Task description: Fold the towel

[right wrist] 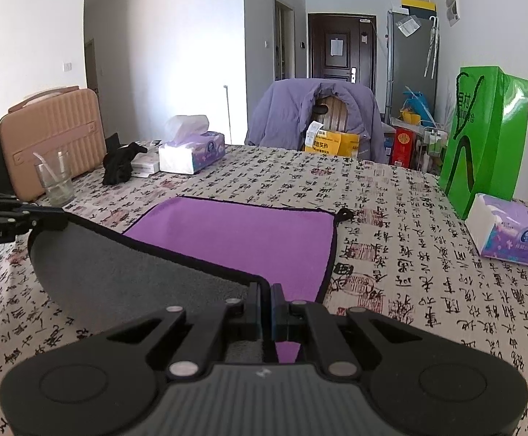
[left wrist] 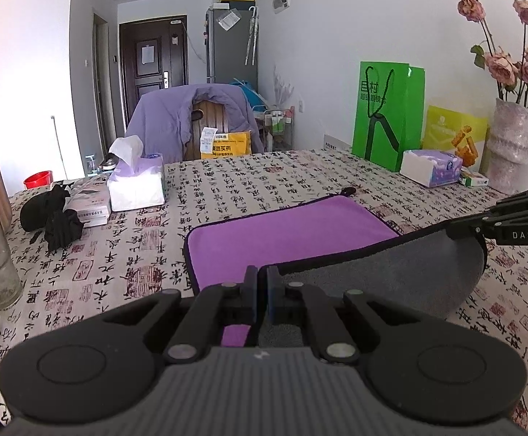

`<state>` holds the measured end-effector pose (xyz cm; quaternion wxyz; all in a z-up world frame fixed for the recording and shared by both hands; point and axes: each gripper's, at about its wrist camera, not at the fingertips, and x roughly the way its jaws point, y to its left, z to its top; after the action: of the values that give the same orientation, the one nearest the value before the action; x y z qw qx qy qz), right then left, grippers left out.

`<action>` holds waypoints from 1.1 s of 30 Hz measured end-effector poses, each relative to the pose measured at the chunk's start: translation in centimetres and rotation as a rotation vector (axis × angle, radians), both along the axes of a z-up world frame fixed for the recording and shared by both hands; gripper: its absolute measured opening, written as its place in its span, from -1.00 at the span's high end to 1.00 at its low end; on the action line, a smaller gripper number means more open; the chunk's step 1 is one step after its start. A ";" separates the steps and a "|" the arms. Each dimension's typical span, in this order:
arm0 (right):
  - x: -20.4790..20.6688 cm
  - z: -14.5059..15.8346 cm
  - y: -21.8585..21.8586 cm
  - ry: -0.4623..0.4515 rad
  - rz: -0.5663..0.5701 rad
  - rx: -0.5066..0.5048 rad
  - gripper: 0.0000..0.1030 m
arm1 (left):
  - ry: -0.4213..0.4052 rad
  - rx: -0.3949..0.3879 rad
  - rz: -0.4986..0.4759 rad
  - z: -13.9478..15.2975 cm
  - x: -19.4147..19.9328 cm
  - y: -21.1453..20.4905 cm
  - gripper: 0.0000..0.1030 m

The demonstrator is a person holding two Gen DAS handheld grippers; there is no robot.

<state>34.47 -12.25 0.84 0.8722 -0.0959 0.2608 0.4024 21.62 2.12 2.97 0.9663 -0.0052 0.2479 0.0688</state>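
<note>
On calligraphy tablecloth (left wrist: 264,181), purple towel (left wrist: 282,232) (grey underside), "DAS" right tool (left wrist: 452,227) pinching corner

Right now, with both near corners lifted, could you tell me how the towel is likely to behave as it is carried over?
The towel is probably floppy: its lifted grey edge sags between the left gripper and right gripper. It looks light. The far half will likely stay flat on the table.

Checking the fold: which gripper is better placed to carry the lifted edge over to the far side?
Neither alone. The left gripper and right gripper are each shut on a near corner of the towel, its grey underside raised between them. Both should likely move together.
</note>
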 end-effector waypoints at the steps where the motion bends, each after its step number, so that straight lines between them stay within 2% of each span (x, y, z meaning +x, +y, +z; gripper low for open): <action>1: 0.1 0.1 0.1 -0.001 0.000 -0.001 0.91 | -0.002 0.001 0.001 0.0 0.2 0.1 0.89; 33: 5.3 1.7 2.8 -0.008 -0.003 -0.002 0.91 | -0.031 0.006 0.035 1.1 5.3 2.3 0.89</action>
<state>39.82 -9.44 2.55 0.8739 -0.0982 0.2579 0.4003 26.95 4.42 4.06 0.9688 -0.0076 0.2323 0.0864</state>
